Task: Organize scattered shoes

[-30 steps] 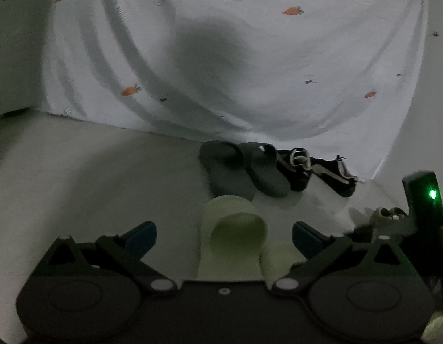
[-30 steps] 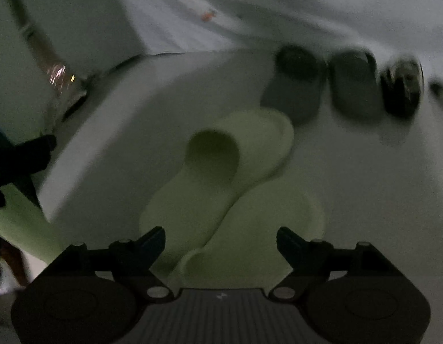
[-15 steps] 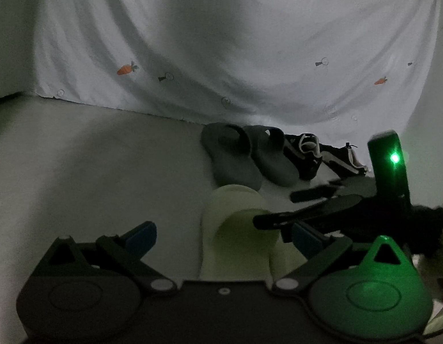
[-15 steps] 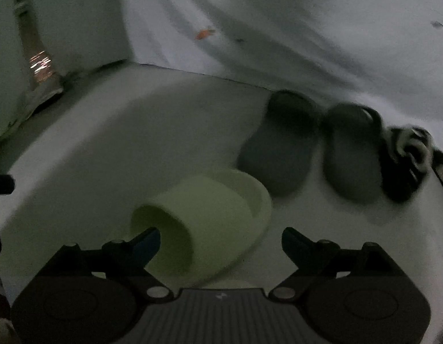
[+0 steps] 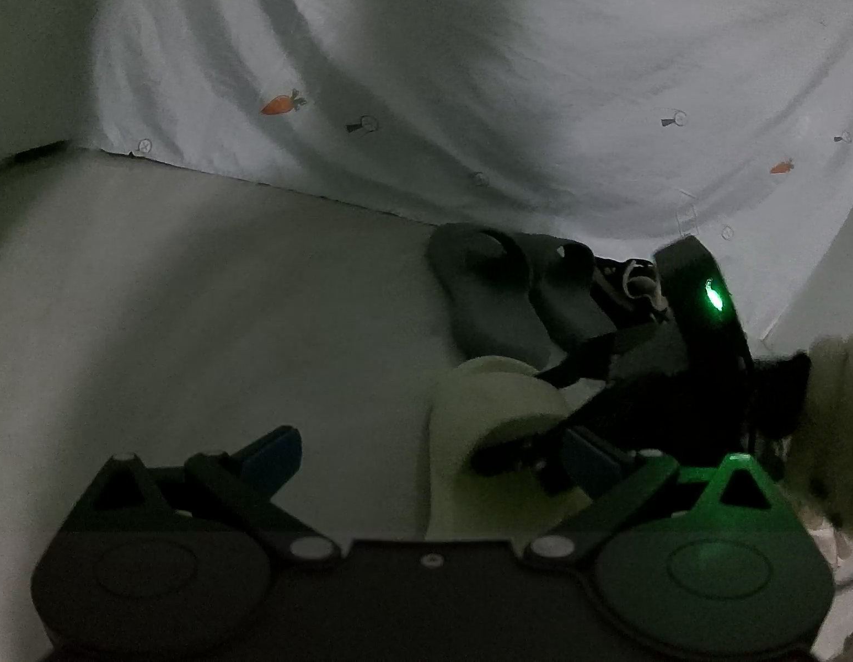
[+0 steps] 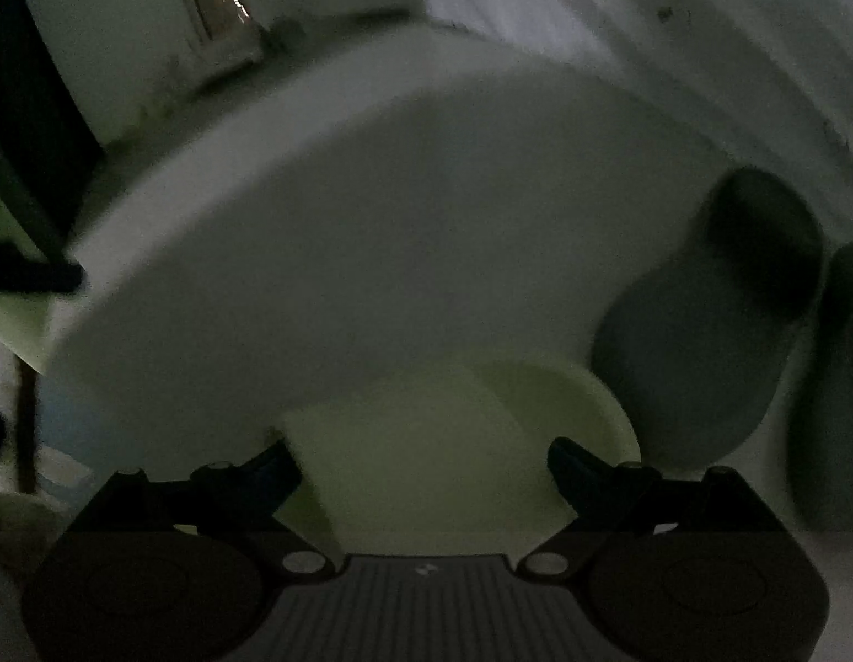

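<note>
A pale green slipper (image 5: pixel 481 414) lies on the white floor just in front of my left gripper (image 5: pixel 429 458), which is open and holds nothing. My right gripper (image 6: pixel 426 463) is open, and the slipper's strap (image 6: pixel 420 430) fills the gap between its fingers. In the left wrist view the right gripper (image 5: pixel 514 419) comes in from the right with a green light on its body; one finger is over the strap and one is at its opening. Behind stand two dark grey slippers (image 5: pixel 481 287) (image 6: pixel 702 342) side by side. Black sandals (image 5: pixel 630 281) are partly hidden.
A white sheet with small carrot prints (image 5: pixel 481 83) hangs as a backdrop behind the shoes. The pale floor (image 5: pixel 205 303) stretches bare to the left. In the right wrist view a wall and a dark door frame (image 6: pixel 18 138) stand at the far left.
My right gripper has moved forward and down onto the pale green slipper, so the strap now sits between its open fingers. The left gripper has shifted a little and stays open.
</note>
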`<state>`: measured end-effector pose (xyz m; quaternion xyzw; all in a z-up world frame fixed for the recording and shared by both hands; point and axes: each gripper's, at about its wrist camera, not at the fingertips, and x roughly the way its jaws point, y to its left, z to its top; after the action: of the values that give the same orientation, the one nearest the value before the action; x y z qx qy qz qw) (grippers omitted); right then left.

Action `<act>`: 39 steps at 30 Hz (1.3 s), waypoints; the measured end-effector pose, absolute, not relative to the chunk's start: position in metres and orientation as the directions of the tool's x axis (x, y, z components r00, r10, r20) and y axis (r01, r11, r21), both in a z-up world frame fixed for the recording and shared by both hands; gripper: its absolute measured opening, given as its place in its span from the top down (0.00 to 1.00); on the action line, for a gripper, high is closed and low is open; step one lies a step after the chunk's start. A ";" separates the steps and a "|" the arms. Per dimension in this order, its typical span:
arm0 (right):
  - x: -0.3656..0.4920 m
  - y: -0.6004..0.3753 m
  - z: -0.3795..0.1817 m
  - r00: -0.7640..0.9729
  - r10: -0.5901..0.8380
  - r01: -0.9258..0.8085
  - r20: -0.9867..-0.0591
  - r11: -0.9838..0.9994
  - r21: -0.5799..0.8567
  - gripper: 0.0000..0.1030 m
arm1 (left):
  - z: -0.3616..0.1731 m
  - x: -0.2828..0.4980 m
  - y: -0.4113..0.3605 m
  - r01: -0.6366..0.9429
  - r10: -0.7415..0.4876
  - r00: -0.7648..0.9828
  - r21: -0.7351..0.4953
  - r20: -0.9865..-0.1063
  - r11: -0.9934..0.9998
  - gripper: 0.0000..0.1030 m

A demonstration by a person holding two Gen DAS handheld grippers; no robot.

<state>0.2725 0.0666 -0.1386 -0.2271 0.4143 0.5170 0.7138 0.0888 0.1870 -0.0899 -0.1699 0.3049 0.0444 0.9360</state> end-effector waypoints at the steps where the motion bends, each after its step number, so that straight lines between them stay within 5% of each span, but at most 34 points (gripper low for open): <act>1: 0.271 0.059 -0.135 0.158 0.554 -0.908 -0.818 0.406 0.100 0.30 | -0.089 0.091 0.188 -0.185 -0.022 0.811 -0.291 -0.585 0.939 0.01; 12: 0.260 -0.028 -0.094 0.524 0.481 -0.567 -0.703 0.813 0.133 0.35 | -0.083 0.110 0.191 -0.125 -0.058 0.831 -0.287 -0.554 0.950 0.01; 17: 0.248 -0.133 -0.070 0.699 0.128 0.020 -0.704 0.980 0.199 0.34 | -0.079 0.110 0.181 -0.080 -0.091 0.834 -0.281 -0.545 0.956 0.01; 21: 0.222 -0.188 -0.086 0.617 -0.151 0.408 -0.772 0.900 0.150 0.35 | -0.076 0.105 0.171 -0.040 -0.120 0.833 -0.275 -0.541 0.961 0.01; 24: 0.201 -0.212 -0.102 0.539 -0.199 0.545 -0.819 0.823 0.159 0.34 | -0.074 0.099 0.165 -0.021 -0.129 0.835 -0.266 -0.535 0.964 0.01; 39: 0.163 -0.193 -0.129 0.406 0.045 0.514 -0.913 0.815 0.269 0.32 | -0.068 0.060 0.154 -0.039 -0.109 0.846 -0.265 -0.522 0.963 0.01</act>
<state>0.1631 -0.1934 -0.1294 0.2664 0.5248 -0.1474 0.7949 0.0603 0.1543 -0.0684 -0.1342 0.2768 -0.0184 0.9513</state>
